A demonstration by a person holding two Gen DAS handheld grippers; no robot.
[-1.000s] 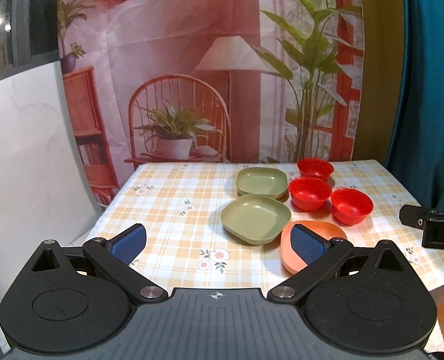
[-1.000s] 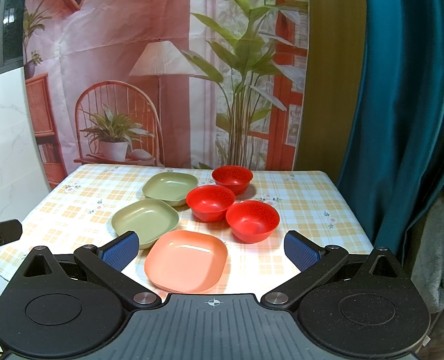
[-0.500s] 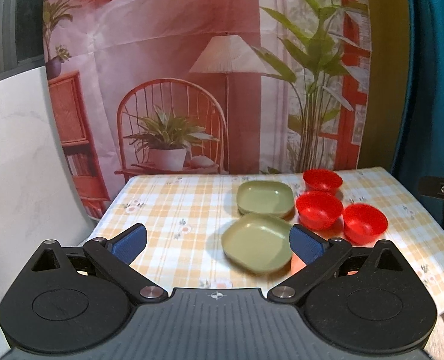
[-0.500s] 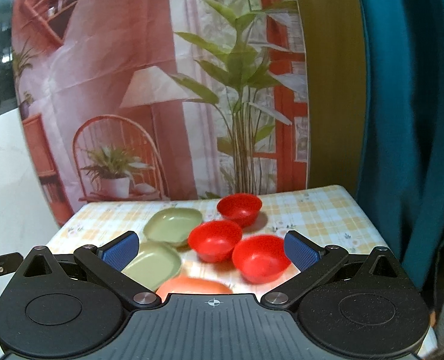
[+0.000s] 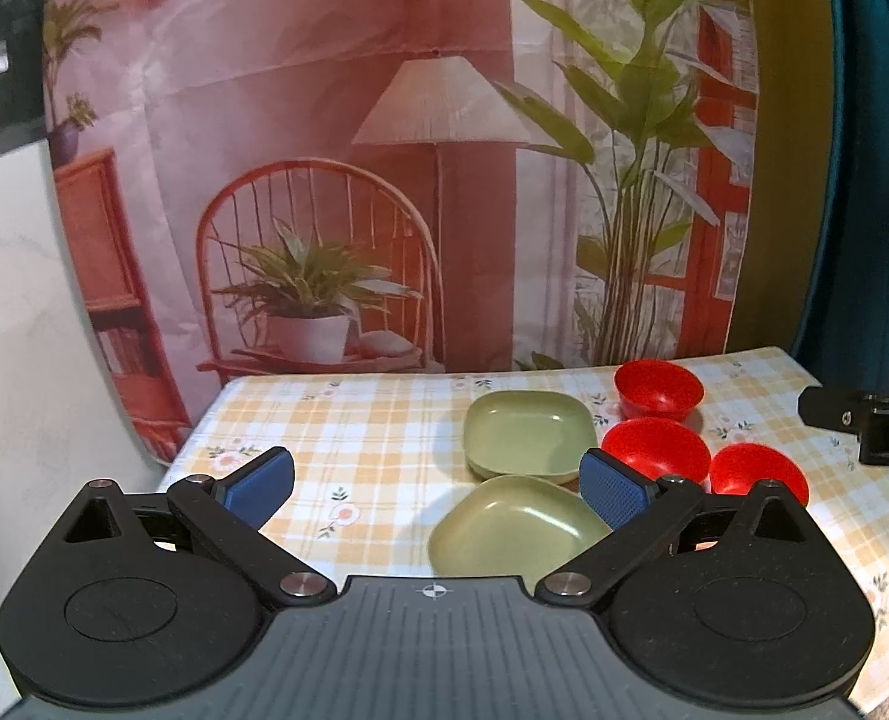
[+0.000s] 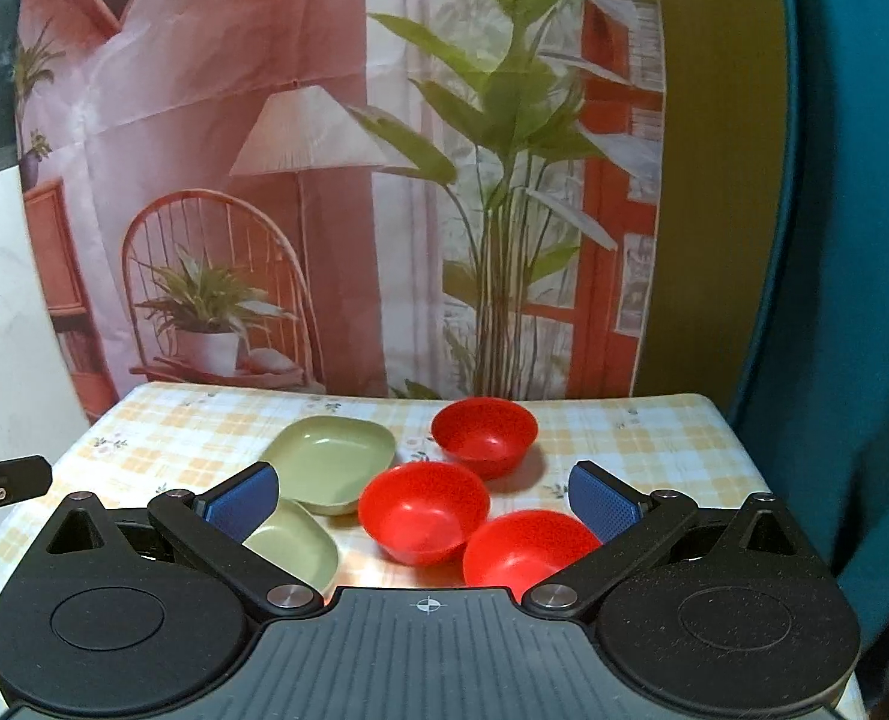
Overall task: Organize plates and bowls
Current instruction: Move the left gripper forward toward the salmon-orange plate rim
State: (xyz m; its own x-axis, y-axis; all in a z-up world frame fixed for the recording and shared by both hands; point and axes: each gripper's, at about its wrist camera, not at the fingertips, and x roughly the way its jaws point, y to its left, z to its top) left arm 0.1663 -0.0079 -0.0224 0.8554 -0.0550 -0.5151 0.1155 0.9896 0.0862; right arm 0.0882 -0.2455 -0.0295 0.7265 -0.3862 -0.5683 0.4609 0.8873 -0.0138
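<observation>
Both the left tongs (image 5: 438,483) and the right tongs (image 6: 423,495) stand spread wide with nothing between them. Two green plates lie ahead of the left tongs on the checked worktop (image 5: 354,420): the near green plate (image 5: 510,525) just beyond its right pad, the far green plate (image 5: 528,432) behind it. Three red bowls (image 6: 423,510) cluster between the right tongs' pads. The orange plate seen a second ago is now hidden under the tongs' bodies, both having dropped lower and closer.

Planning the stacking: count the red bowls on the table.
3: far red bowl near the backdrop, middle red bowl beside the green plates, near red bowl partly behind the right tongs. More could be hidden below.
</observation>
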